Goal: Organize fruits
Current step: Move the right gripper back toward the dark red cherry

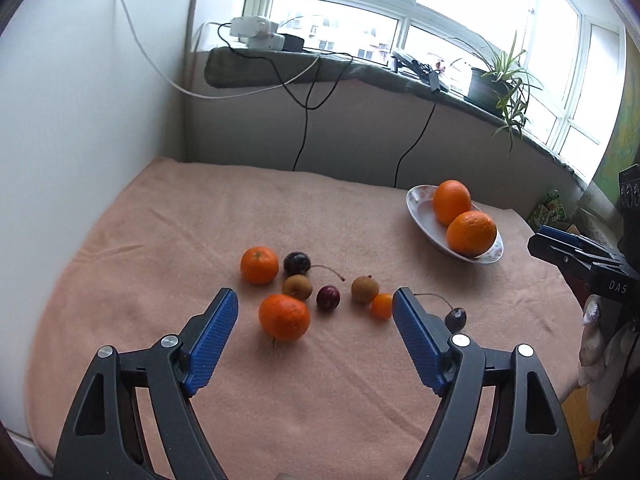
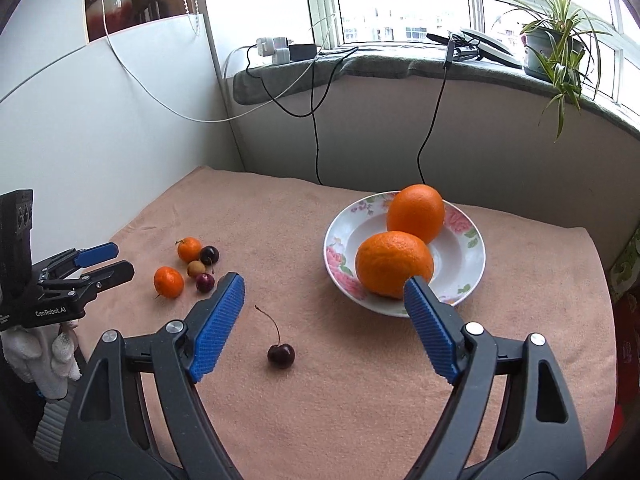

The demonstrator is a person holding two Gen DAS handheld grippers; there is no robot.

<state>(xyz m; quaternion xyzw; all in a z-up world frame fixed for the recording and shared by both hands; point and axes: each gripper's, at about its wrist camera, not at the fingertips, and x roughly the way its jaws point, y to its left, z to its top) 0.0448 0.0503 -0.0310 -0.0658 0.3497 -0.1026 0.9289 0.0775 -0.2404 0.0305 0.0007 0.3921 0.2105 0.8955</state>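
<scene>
This is a room in a home. A wide window [image 2: 404, 12] is the landmark: below it runs a cloth-covered sill [image 2: 360, 66] carrying a potted spider plant [image 2: 556, 40] at its right end and chargers [image 2: 276, 50] with trailing cables at its left.

Orange oranges [image 2: 394, 264] on a white, pink-flowered plate [image 2: 338, 254]; peach cloth [image 2: 360, 380].

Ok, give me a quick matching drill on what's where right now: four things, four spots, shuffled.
Things:
1. oranges
2. lone cherry
3. plant
4. tangerines

Places:
A. windowsill
B. in the cluster on the cloth
C. in the plate
D. alone on the cloth, ahead of the right gripper

Pairs: 1-C, 2-D, 3-A, 4-B
</scene>
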